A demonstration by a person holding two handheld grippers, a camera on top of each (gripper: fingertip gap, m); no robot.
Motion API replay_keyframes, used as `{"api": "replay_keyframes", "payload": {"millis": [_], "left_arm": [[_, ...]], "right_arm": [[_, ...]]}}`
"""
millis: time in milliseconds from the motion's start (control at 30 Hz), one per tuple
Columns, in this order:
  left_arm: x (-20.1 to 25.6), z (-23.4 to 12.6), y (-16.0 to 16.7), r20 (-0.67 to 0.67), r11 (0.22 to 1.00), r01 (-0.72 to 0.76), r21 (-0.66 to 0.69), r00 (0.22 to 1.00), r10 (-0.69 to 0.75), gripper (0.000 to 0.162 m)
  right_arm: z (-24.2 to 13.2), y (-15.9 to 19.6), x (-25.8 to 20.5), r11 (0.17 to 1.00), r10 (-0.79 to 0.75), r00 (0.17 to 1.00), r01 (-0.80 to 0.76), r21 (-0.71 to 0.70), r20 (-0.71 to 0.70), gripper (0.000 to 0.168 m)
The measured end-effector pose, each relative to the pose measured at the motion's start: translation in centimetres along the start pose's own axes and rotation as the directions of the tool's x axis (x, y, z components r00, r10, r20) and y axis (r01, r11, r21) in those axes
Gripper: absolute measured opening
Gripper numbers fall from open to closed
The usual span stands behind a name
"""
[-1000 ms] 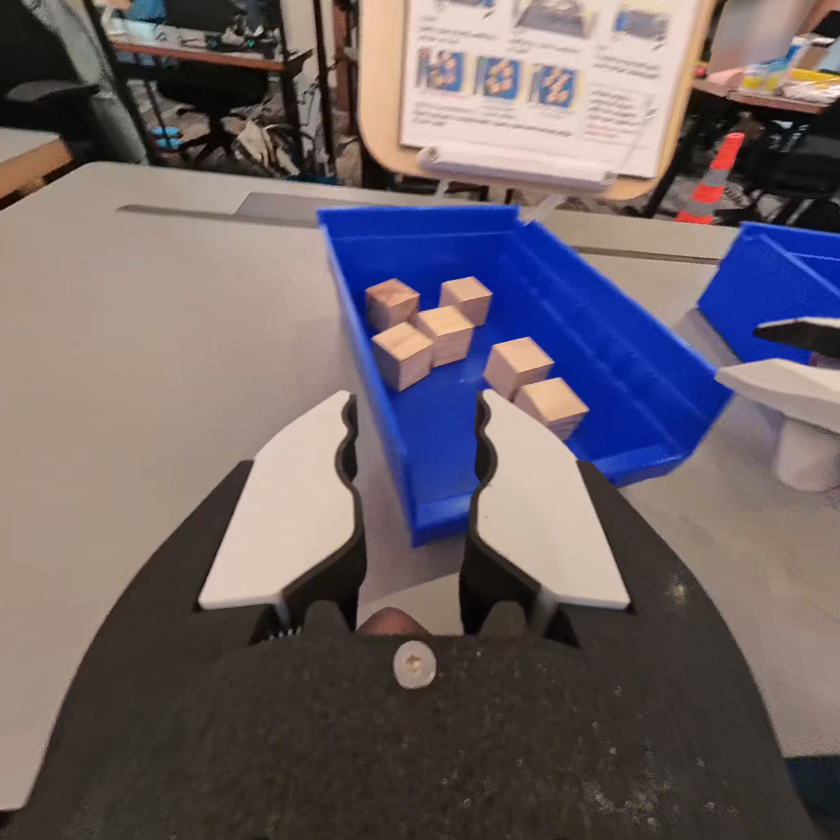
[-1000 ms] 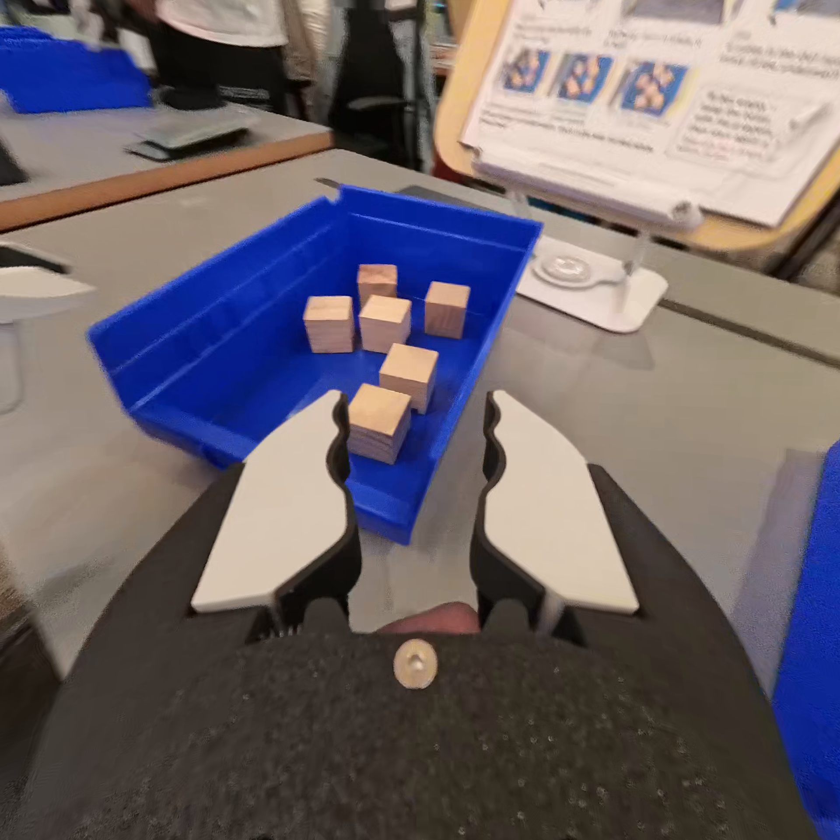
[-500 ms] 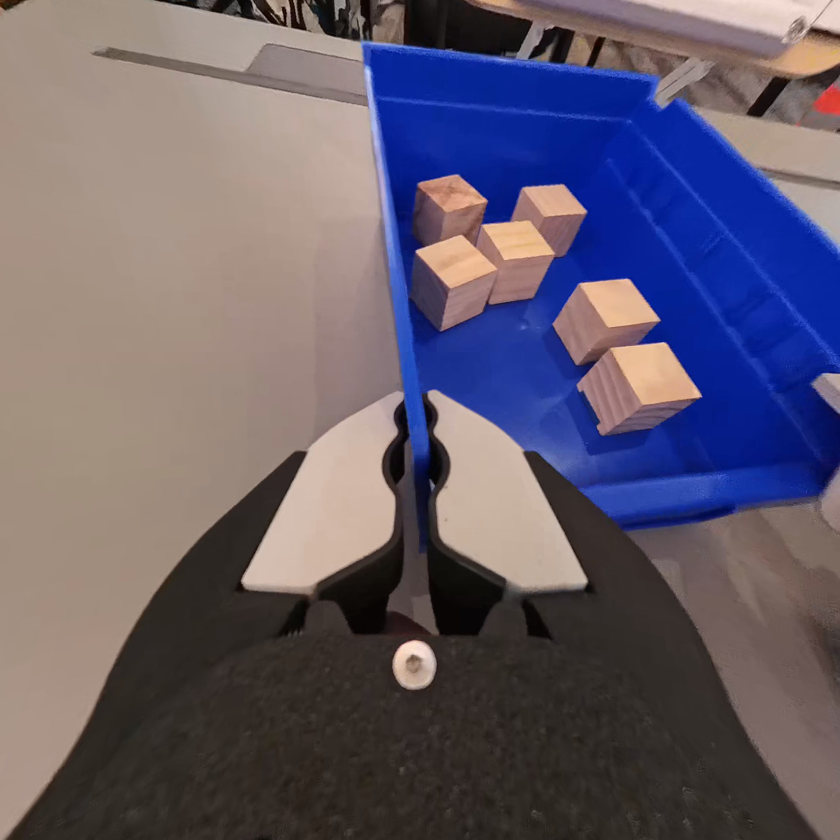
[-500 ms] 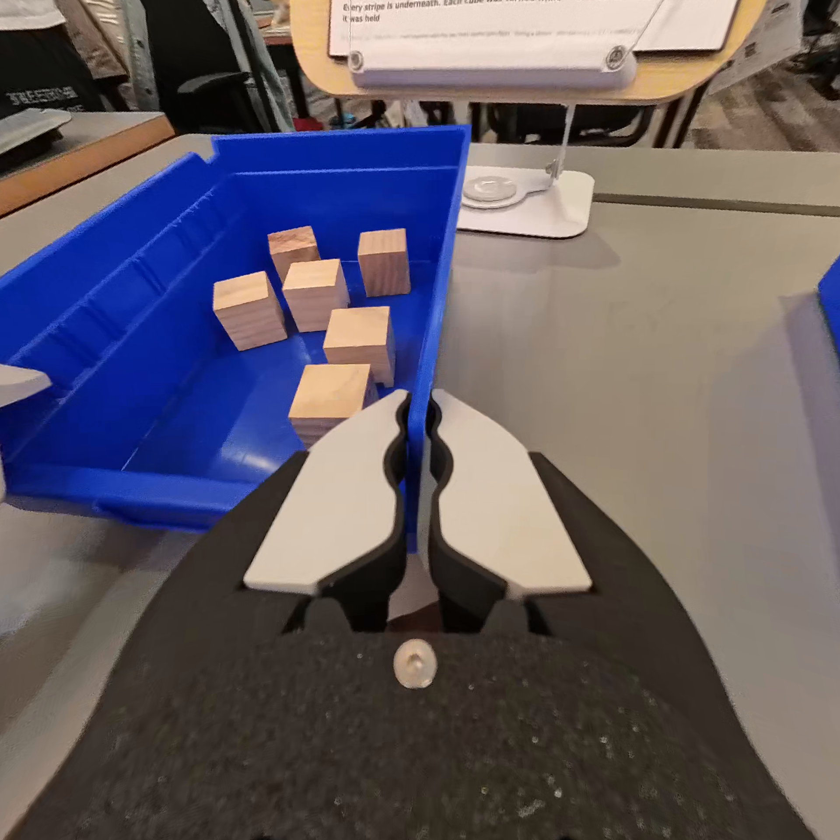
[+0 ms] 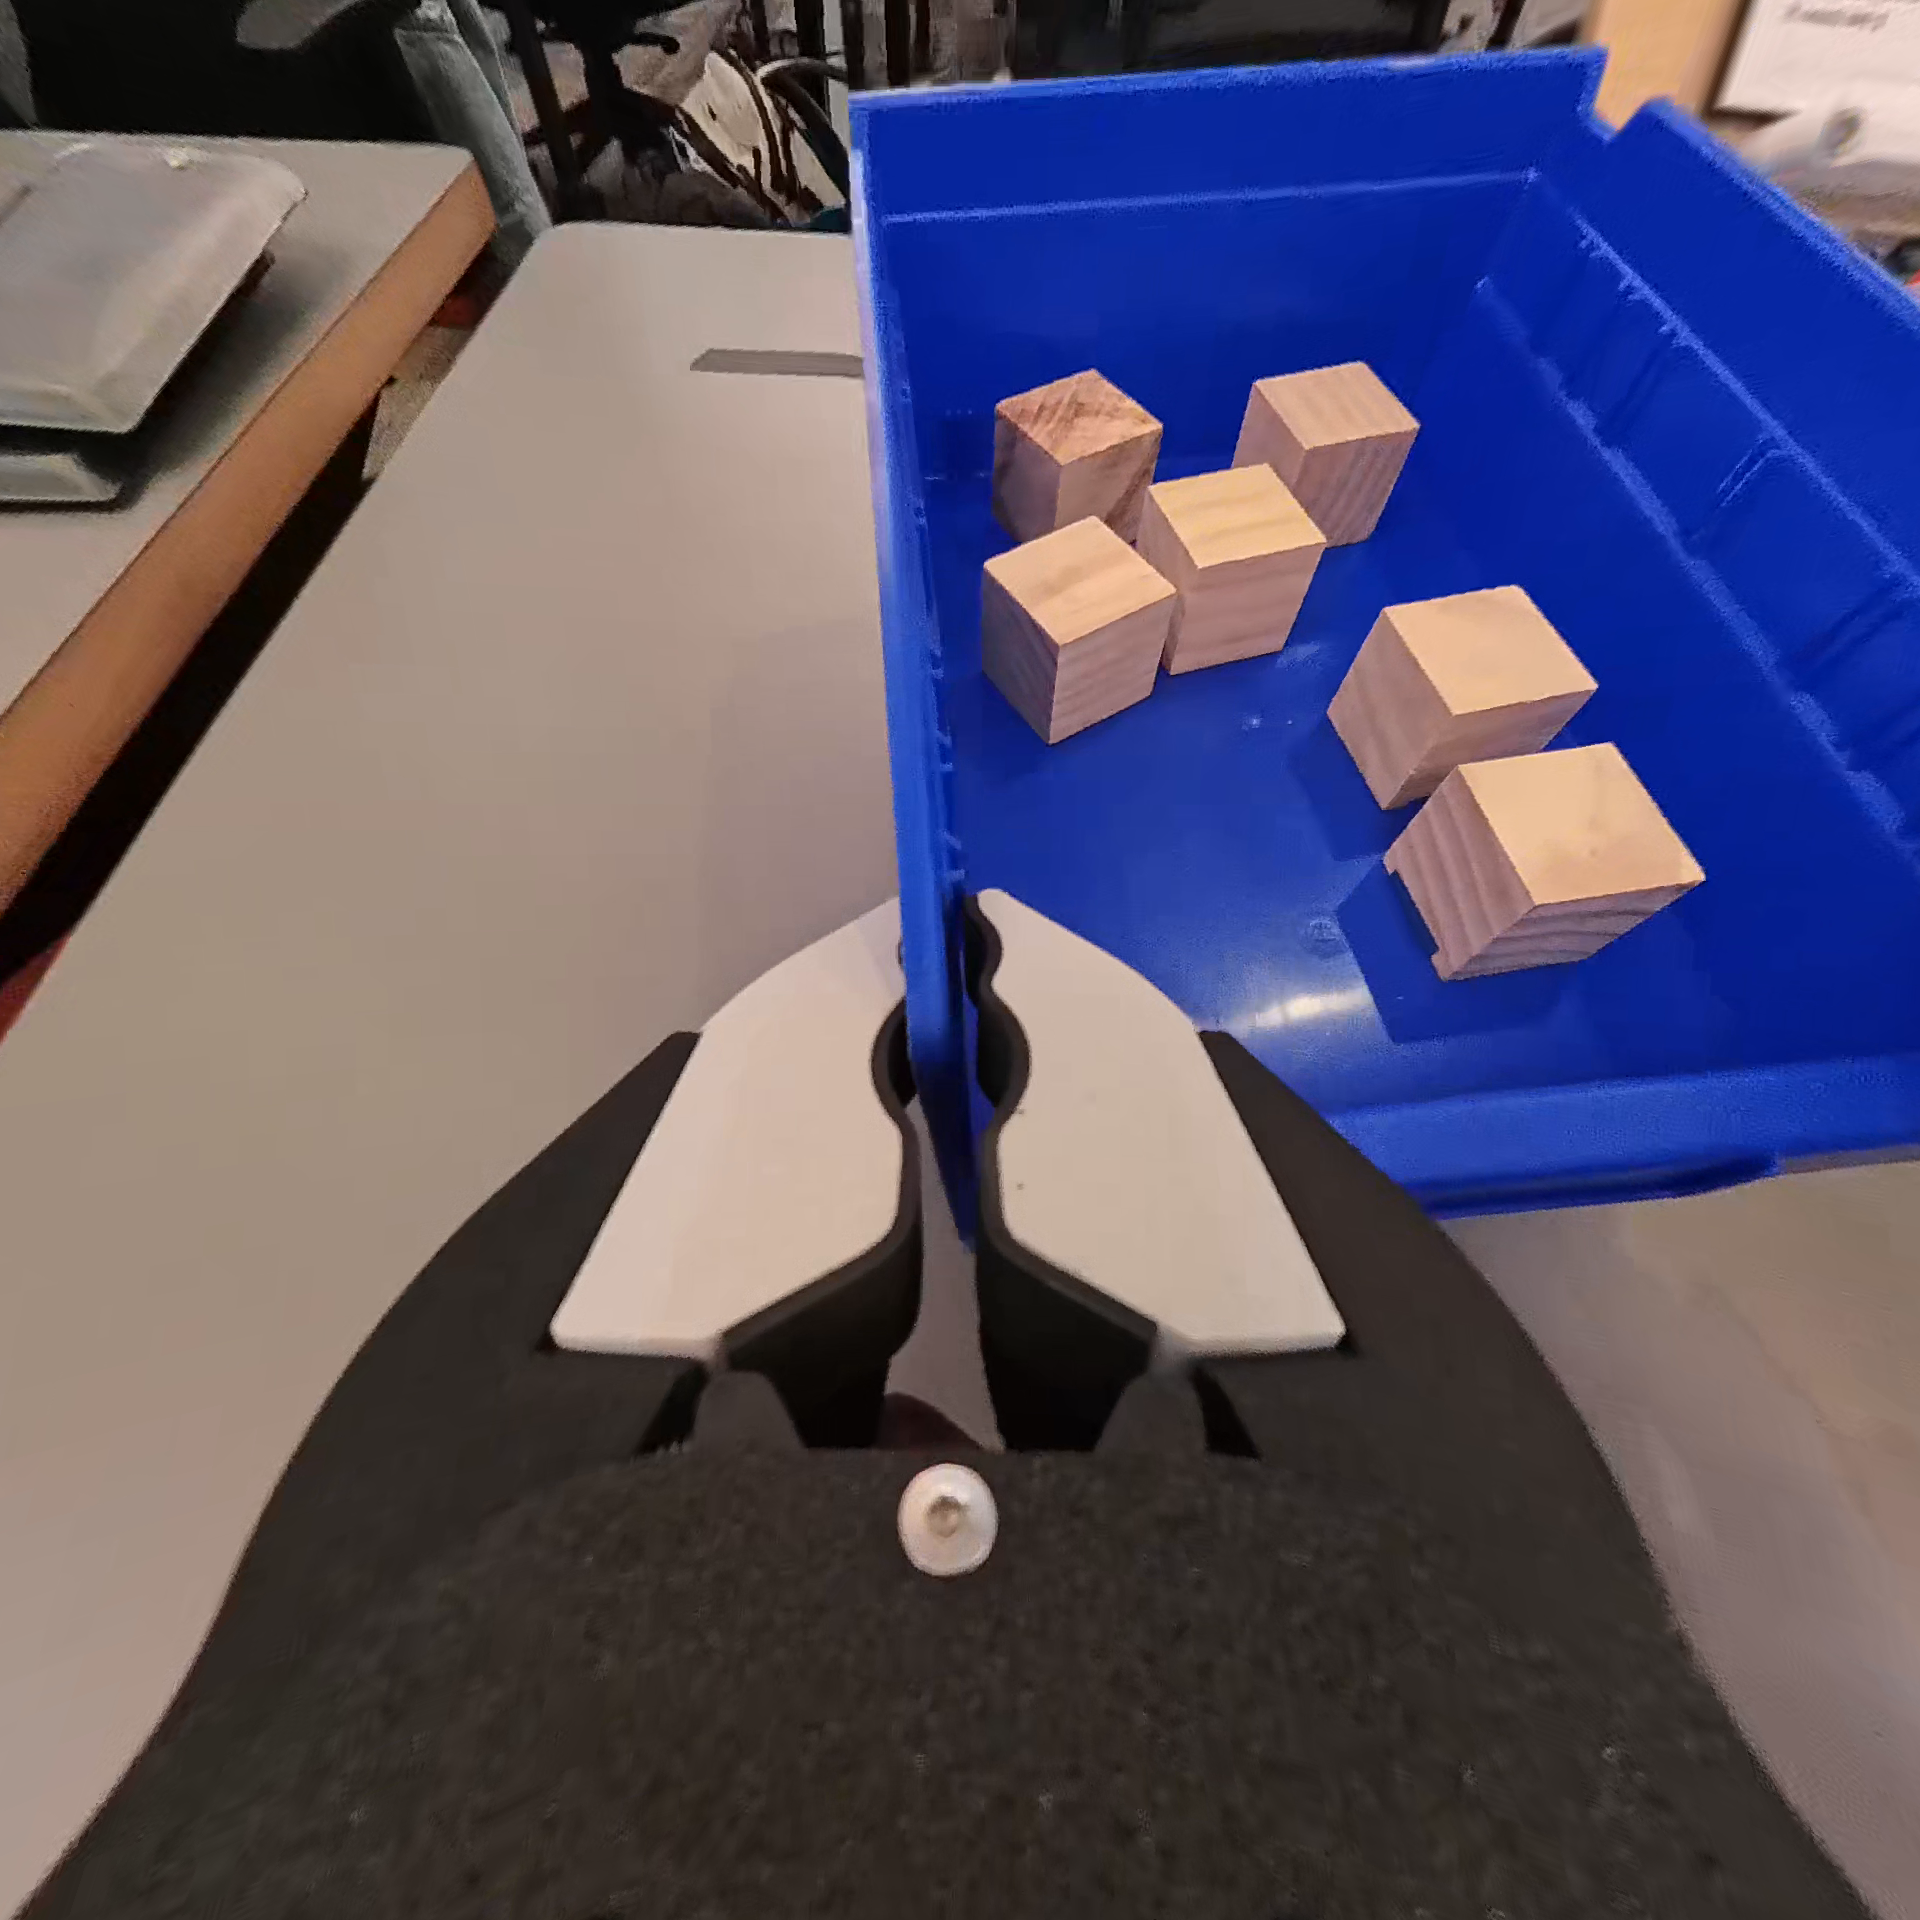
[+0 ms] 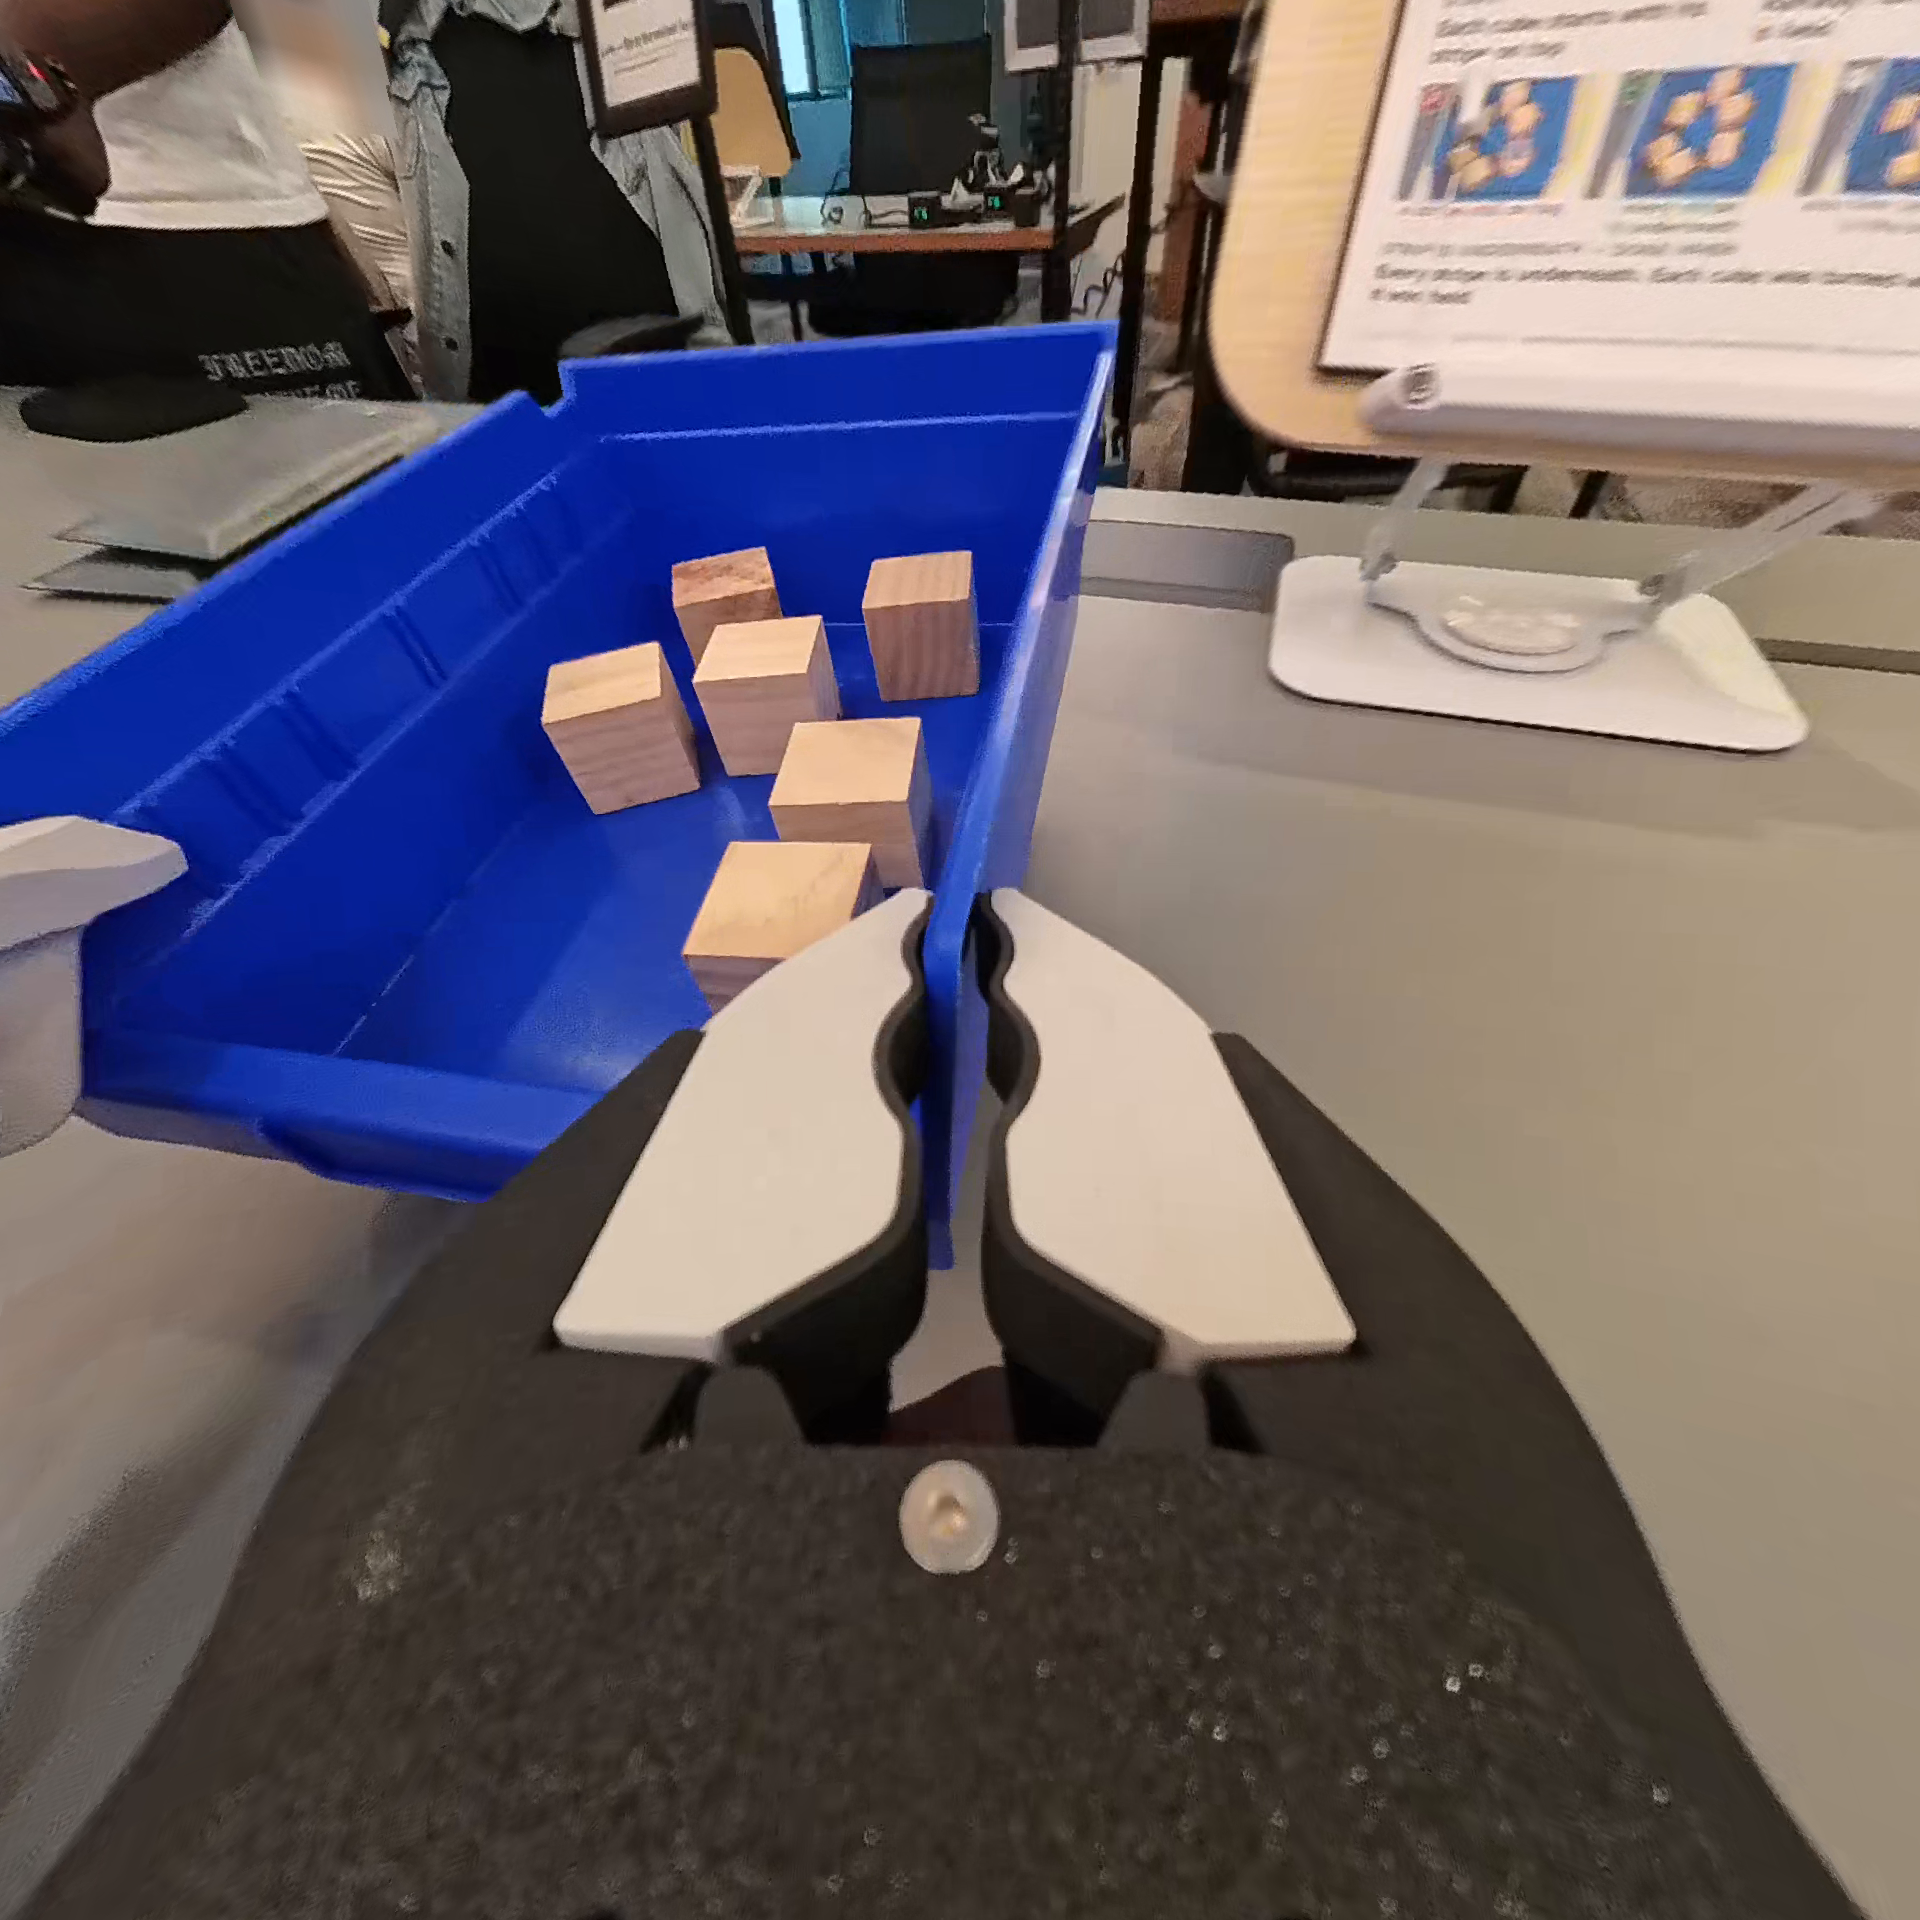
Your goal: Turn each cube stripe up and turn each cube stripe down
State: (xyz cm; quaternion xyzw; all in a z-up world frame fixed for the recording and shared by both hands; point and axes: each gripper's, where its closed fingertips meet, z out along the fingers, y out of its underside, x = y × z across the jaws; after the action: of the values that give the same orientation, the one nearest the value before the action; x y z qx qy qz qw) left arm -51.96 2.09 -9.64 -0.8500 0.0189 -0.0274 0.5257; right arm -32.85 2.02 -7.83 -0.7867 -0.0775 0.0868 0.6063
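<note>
- Six wooden cubes point(image 5: 1231, 566) sit loose mid-frame in the blue bin point(image 5: 1714, 416); none shows a stripe on top.
- My left gripper point(image 5: 940, 925) is clamped on one side wall, my right gripper point(image 6: 951, 920) on the opposite wall.
- I judge no cube turned yet; all turning remains.

Grey table point(image 6: 1455, 1039), wood-edged desk point(image 5: 208, 582) beside it, cluttered workroom behind

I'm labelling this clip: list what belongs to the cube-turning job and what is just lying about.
Job: six wooden cubes; blue bin; left gripper; right gripper.

Lying about: instruction board on its stand; grey flat items on the next table.
</note>
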Motion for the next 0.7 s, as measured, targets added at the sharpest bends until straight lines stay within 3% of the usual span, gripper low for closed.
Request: {"api": "replay_keyframes", "payload": {"millis": [233, 400, 500, 533, 600, 700], "left_arm": [[-3.4, 2.3, 1.7, -0.042, 1.0, -0.014, -0.025, 0.999, 0.013, 0.002], [-4.1, 2.4, 1.6, -0.002, 0.999, -0.021, -0.033, 1.0, 0.021, 0.006], [-6.4, -0.1, -0.2, 0.179, 1.0, -0.001, 0.013, 0.984, -0.002, 0.043], [-6.8, -1.7, -1.5, 0.23, 0.997, 0.029, 0.071, 0.972, -0.044, 0.047], [-5.1, -5.1, -4.2, 0.224, 0.979, 0.066, 0.193, 0.969, -0.109, 0.039], [2.1, -7.2, -5.5, 0.061, 0.983, 0.021, 0.183, 0.998, -0.033, 0.048]], "right_arm": [[2.9, 3.5, -2.8, 0.996, 0.001, 1.0, -0.001, -0.09, -0.002, 0.006], [2.6, 3.6, -3.5, 0.995, -0.011, 0.996, 0.02, -0.094, 0.094, 0.011], [1.7, 3.6, -3.7, 0.993, -0.037, 0.983, 0.057, -0.106, 0.182, 0.013], [1.1, 3.4, -3.8, 0.991, -0.062, 0.974, 0.086, -0.1, 0.219, 0.019], [-0.7, 2.8, -2.9, 0.987, -0.117, 0.955, 0.143, -0.078, 0.273, 0.027], [-3.8, 2.7, 0.2, 0.971, -0.161, 0.916, 0.214, -0.108, 0.368, 0.042]]}}
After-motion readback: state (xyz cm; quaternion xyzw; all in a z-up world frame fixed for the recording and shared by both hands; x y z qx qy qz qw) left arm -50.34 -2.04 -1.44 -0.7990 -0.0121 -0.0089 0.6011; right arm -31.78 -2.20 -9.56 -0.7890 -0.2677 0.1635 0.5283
